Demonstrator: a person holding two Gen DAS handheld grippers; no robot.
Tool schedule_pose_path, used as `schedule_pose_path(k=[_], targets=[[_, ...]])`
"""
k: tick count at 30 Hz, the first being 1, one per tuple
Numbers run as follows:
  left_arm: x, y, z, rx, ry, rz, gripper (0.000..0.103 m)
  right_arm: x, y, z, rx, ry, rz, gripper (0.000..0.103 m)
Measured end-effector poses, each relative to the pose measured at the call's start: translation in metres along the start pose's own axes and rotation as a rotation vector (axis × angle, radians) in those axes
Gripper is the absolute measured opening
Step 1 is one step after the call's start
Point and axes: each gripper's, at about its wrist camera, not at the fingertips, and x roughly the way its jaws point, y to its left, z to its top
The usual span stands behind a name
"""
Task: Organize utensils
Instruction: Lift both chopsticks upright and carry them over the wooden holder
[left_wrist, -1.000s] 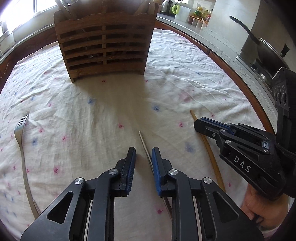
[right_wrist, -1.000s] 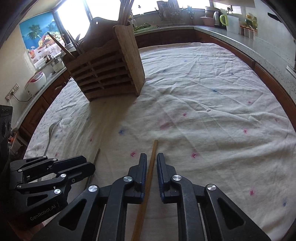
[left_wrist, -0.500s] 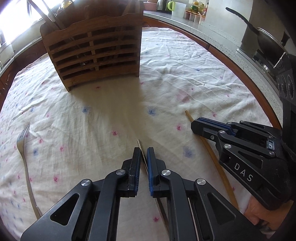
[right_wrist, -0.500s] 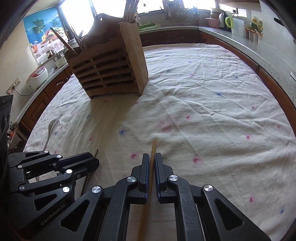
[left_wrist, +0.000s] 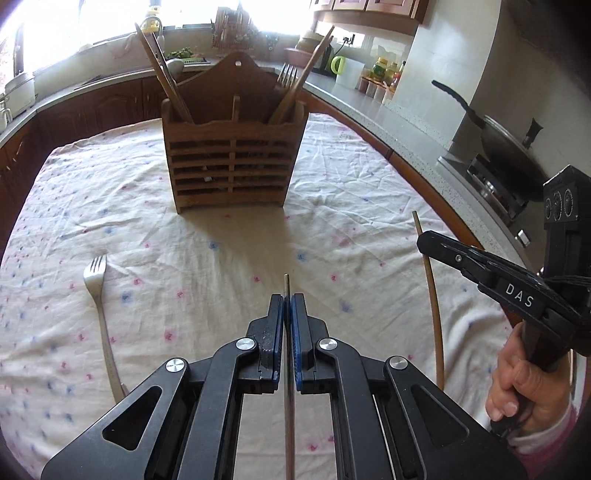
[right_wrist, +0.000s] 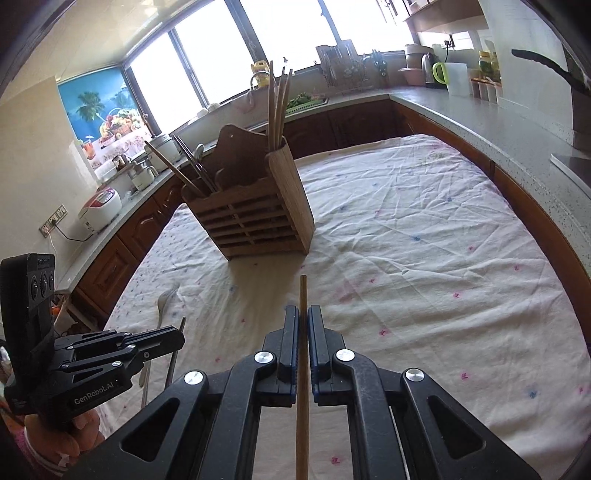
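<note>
Now chopstick (left_wrist: 287, 332) between hand-held gripper (left_wrist: 287, 306) pads

Both tongs (left_wrist: 287, 306) (right_wrist: 303, 321) clamped (angled downward)

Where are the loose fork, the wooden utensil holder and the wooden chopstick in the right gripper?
fork (left_wrist: 96, 286), left wrist view, neck below the tines.
wooden utensil holder (left_wrist: 231, 168), left wrist view, slatted front.
wooden chopstick (right_wrist: 303, 295), right wrist view, shaft ahead of the fingers.
</note>
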Motion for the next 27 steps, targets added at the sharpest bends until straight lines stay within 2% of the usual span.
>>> schedule_pose_path(k=[15,27], targets=[[-0.091,0.026,0.006,-0.052,-0.191,-0.024,0.004,-0.061,0.04,0.029,-0.057,-0.17,0.041,0.005],[-0.115,0.04,0.018,-0.079,-0.274,-0.012,0.003,-0.072,0.057,0.05,-0.086,-0.241,0.055,0.005]])
